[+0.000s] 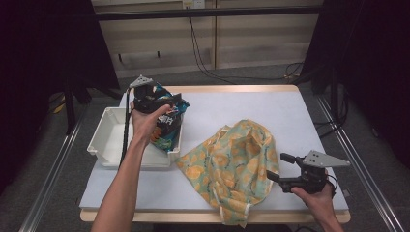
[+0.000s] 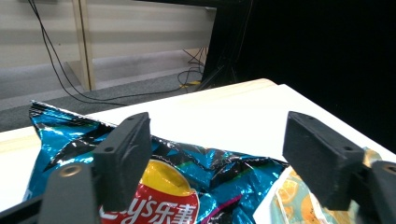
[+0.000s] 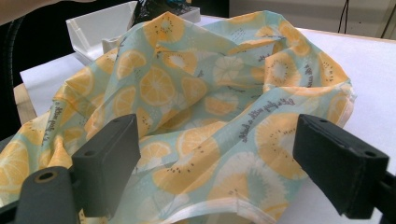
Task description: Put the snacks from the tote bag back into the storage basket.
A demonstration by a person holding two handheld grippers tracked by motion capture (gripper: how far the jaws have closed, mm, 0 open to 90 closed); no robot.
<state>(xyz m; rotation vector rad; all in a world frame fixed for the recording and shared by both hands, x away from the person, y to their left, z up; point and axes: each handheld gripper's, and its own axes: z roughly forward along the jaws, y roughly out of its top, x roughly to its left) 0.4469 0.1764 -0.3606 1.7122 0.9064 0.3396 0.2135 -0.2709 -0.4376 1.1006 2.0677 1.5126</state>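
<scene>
Tabletop: chip bag [image 2: 187,182] lies just beyond left gripper [image 2: 217,154], jaws apart.

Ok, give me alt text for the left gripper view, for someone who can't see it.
The left gripper, its two black jaws wide open, hovers just above a crinkled blue chip bag. Beyond lie the white table, a corner of citrus-print cloth, and floor cables.

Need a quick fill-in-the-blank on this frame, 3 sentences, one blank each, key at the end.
1. The chip bag stands in the white ____ at the table's left.
2. The fabric bag is printed with slices of ____.
3. The jaws of the left gripper and the right gripper both stand ____.

Missing words: bin; fruit; open
</scene>
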